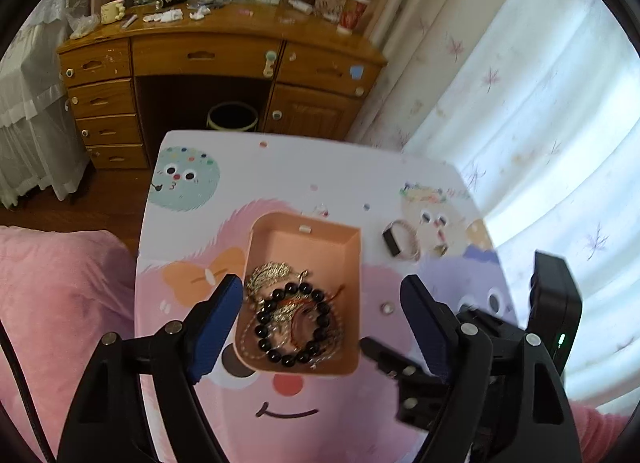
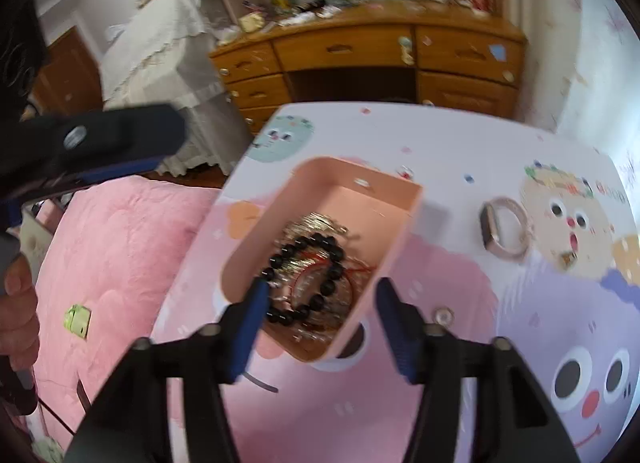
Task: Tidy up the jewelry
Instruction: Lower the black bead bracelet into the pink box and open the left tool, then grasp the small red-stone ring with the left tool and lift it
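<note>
A pink open box [image 1: 340, 239] [image 2: 256, 235] sits on a cartoon-print table [image 1: 312, 171] [image 2: 460, 143]. Inside lie a black bead bracelet [image 1: 294, 323] [image 2: 308, 275], gold chains [image 1: 268, 275] [image 2: 316, 223] and a red cord. A pink-strapped watch [image 1: 402, 241] [image 2: 506, 233] lies on the table right of the box, with a small ring [image 1: 387, 307] [image 2: 442, 315] nearer. My left gripper [image 1: 324, 327] is open above the box's near end. My right gripper [image 2: 318, 323] is open, its fingers either side of the box's near end; it also shows in the left wrist view [image 1: 400, 367].
A small charm [image 1: 440, 249] [image 2: 568, 259] lies beyond the watch. A pink quilted bed [image 1: 60, 295] [image 2: 120, 263] is at the left. A cluttered wooden desk [image 1: 216, 51] [image 2: 360, 47] with a bin [image 1: 232, 117] under it stands behind, curtains [image 1: 540, 103] to the right.
</note>
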A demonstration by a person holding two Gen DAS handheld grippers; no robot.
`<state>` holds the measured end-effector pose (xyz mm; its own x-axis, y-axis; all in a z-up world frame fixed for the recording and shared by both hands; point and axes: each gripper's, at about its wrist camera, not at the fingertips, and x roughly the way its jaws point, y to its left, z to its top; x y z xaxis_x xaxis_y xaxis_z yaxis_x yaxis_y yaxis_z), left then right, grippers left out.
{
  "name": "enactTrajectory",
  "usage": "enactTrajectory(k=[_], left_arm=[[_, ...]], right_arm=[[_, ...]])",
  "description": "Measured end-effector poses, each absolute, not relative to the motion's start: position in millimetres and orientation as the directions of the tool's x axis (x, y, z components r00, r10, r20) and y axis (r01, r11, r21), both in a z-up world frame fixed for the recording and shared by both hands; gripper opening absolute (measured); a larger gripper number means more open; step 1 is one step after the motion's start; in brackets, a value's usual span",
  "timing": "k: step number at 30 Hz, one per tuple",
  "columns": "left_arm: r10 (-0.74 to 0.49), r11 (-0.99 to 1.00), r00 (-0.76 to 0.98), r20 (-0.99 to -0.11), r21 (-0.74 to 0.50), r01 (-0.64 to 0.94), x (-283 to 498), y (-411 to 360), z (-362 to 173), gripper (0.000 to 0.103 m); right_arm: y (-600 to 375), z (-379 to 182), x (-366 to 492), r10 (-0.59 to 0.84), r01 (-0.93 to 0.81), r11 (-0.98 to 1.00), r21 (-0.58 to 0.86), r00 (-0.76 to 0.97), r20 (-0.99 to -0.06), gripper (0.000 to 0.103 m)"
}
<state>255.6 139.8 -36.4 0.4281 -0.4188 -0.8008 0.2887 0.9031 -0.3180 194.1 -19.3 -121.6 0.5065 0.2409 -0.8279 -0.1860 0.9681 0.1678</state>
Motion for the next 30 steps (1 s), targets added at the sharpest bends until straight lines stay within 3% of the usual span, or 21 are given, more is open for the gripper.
enactTrajectory(k=[13,19,24,30], left_arm=[[-0.294,0.888,0.314,-0.903,-0.137,0.439,312.5,79.1,-46.5,0.081],[-0.237,0.801,0.268,-0.934,-0.032,0.597,355.6,29.4,-51.2,0.081],[-0.243,0.723,0.199,-0.949,-0.04,0.689,390.7,-2.9,-67.4,0.081],[-0.218,0.72,0.127,-0.968,-0.072,0.69,419.4,-23.3,-105.4,0.081]], right_arm=[[-135.2,-142.0,182.2,0.096,0.165,0.966,0.199,0.486,-0.868,0.075],[-177.3,-154.7,187.3,-0.019,0.142,0.988,0.065,0.524,-0.851,0.075],[-195.2,-165.1,194.2,-0.088,0.094,0.995,-0.038,0.606,-0.79,0.075],[-202.3,-178.4,212.4,-0.125,0.083,0.992,-0.094,0.663,-0.738,0.075]])
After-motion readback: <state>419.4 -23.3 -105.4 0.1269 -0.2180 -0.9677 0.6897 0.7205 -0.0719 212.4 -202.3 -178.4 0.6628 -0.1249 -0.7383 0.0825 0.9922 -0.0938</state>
